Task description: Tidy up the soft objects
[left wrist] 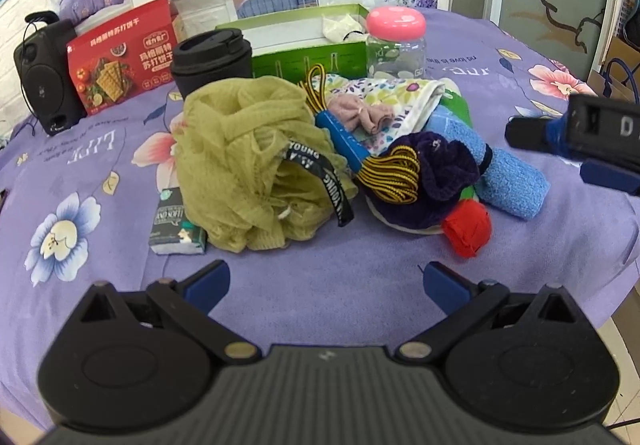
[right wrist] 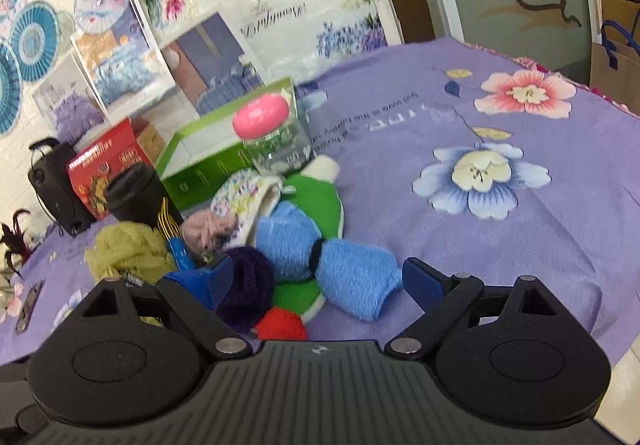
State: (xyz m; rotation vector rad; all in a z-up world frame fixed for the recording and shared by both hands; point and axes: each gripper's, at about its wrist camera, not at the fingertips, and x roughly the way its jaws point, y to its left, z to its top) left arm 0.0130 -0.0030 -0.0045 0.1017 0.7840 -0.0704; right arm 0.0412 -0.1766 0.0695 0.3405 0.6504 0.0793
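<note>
A pile of soft things lies on the purple floral cloth [left wrist: 320, 285]. It holds an olive mesh bath pouf [left wrist: 244, 157], a rolled blue towel [left wrist: 508, 181] [right wrist: 352, 281], a dark purple knit piece [left wrist: 436, 181] [right wrist: 248, 281], a red roll [left wrist: 468, 229] [right wrist: 280, 325], a pink bow [left wrist: 360, 117], a floral cloth [left wrist: 392, 93] and yellow-black laces [left wrist: 394, 173]. My left gripper [left wrist: 326, 285] stands open, a little short of the pile. My right gripper [right wrist: 318, 281] is open, its fingers either side of the blue towel's end, low over the pile; it also shows at the right edge of the left wrist view [left wrist: 568, 153].
Behind the pile stand a green open box [left wrist: 304, 45], a clear jar with a pink lid [left wrist: 396, 41], a black lidded cup [left wrist: 212, 61], a red cracker box [left wrist: 120, 61] and a black speaker [left wrist: 44, 73]. A small tissue pack [left wrist: 176, 225] lies by the pouf. The table edge runs at right.
</note>
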